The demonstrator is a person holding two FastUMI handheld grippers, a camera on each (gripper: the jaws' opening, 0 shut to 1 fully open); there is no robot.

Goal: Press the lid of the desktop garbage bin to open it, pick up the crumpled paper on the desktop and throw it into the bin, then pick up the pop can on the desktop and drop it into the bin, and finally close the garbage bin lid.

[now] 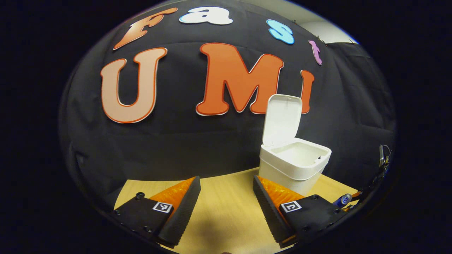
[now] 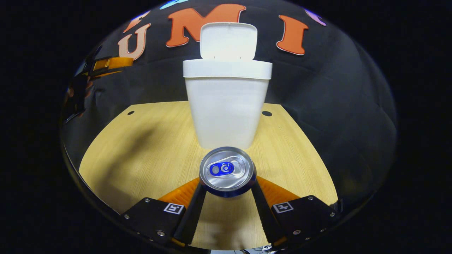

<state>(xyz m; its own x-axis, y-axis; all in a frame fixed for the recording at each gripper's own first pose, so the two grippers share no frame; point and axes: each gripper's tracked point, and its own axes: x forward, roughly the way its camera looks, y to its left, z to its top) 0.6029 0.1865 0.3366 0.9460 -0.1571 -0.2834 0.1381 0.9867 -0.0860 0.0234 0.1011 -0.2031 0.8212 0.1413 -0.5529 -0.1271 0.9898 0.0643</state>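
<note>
- Right tool [image 2: 227, 188] has the can [image 2: 227, 171] pinched between both fingers, can upright, top facing the camera.
- Bin [image 2: 226, 106] sits at 12 o'clock just past the can on the worktop [image 2: 141, 151], lid [image 2: 228, 40] flipped up.
- Left tool [image 1: 226, 199] is spread wide with nothing in it, hanging over the worktop.
- From the left gripper view the bin's at about 2 o'clock, and the can peeks in at 4 o'clock by the edge.
- Left tool also shows at 10 o'clock in the right gripper view.
</note>
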